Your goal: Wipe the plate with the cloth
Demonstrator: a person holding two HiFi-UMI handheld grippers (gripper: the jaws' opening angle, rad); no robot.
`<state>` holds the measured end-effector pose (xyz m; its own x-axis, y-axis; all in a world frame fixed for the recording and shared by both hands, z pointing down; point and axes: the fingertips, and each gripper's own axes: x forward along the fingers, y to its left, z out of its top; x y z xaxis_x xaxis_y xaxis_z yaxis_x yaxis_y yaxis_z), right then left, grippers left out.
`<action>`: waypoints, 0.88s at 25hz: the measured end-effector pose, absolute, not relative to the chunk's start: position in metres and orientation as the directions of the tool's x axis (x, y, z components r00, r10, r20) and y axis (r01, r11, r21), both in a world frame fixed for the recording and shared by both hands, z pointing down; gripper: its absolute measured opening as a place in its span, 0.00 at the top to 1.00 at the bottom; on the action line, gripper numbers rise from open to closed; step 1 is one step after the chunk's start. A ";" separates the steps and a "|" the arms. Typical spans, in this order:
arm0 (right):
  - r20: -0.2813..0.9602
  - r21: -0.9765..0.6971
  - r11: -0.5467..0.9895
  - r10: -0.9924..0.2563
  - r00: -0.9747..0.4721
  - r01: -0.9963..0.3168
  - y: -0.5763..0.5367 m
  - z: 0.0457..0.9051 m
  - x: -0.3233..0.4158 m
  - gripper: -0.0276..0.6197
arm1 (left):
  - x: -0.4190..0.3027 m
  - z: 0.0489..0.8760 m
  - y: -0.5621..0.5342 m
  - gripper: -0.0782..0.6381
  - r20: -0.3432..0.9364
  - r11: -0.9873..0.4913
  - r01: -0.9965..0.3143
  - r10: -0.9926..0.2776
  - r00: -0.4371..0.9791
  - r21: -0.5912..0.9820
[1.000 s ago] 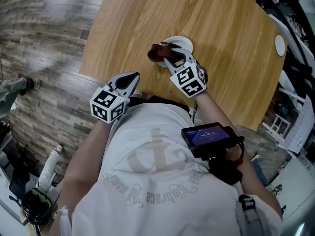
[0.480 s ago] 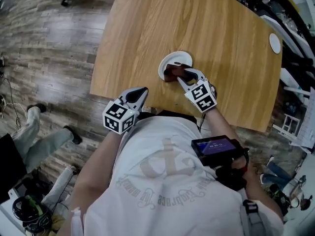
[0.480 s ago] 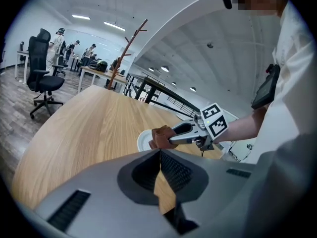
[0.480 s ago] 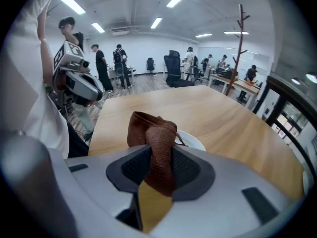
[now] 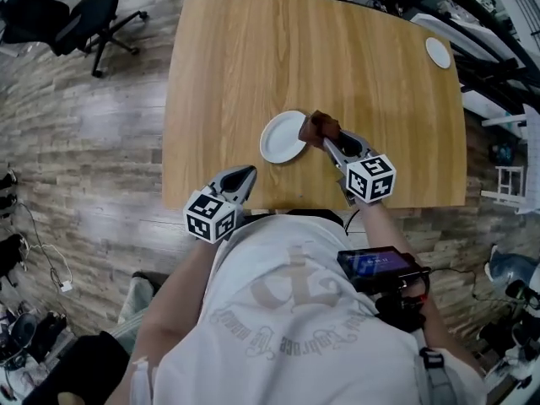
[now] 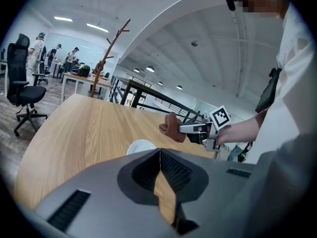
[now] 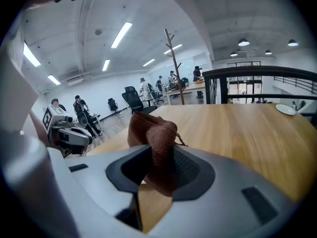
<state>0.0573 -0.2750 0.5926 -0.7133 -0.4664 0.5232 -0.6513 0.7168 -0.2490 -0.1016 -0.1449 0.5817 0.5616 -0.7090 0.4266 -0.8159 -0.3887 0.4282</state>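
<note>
A white plate (image 5: 281, 138) lies on the wooden table (image 5: 371, 66) near its front edge; the left gripper view shows the plate (image 6: 140, 146) just past the jaws. My right gripper (image 5: 332, 143) is shut on a crumpled brown cloth (image 5: 323, 126), held at the plate's right rim and slightly above the table. In the right gripper view the cloth (image 7: 152, 135) bunches up between the jaws. My left gripper (image 5: 243, 175) hangs at the table's front edge, left of the plate, shut with nothing in it. The left gripper view also shows the cloth (image 6: 173, 127) in the right gripper (image 6: 194, 129).
A small white dish (image 5: 437, 52) sits at the table's far right corner. A black office chair (image 5: 80, 13) stands on the floor to the far left. Metal railings and shelves run along the right side. People stand at desks far off.
The right gripper has carried the cloth rightward across the plate, from its left side to its right rim. The left gripper has stayed at the table's front edge.
</note>
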 end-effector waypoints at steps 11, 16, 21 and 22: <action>0.372 -0.199 0.782 -0.497 -0.784 -0.591 -0.223 0.541 0.071 0.76 | -0.095 0.560 -0.166 0.87 0.397 -0.497 -0.781 -0.675 0.622 0.378; 0.389 -0.223 0.753 -0.514 -0.764 -0.620 -0.210 0.553 0.084 0.76 | -0.078 0.567 -0.159 0.87 0.401 -0.516 -0.761 -0.649 0.646 0.393; 0.388 -0.206 0.763 -0.512 -0.767 -0.613 -0.212 0.552 0.080 0.76 | -0.072 0.573 -0.154 0.87 0.412 -0.524 -0.750 -0.628 0.660 0.403; 0.387 -0.205 0.764 -0.511 -0.768 -0.612 -0.214 0.552 0.079 0.76 | -0.072 0.573 -0.154 0.87 0.412 -0.523 -0.751 -0.629 0.659 0.402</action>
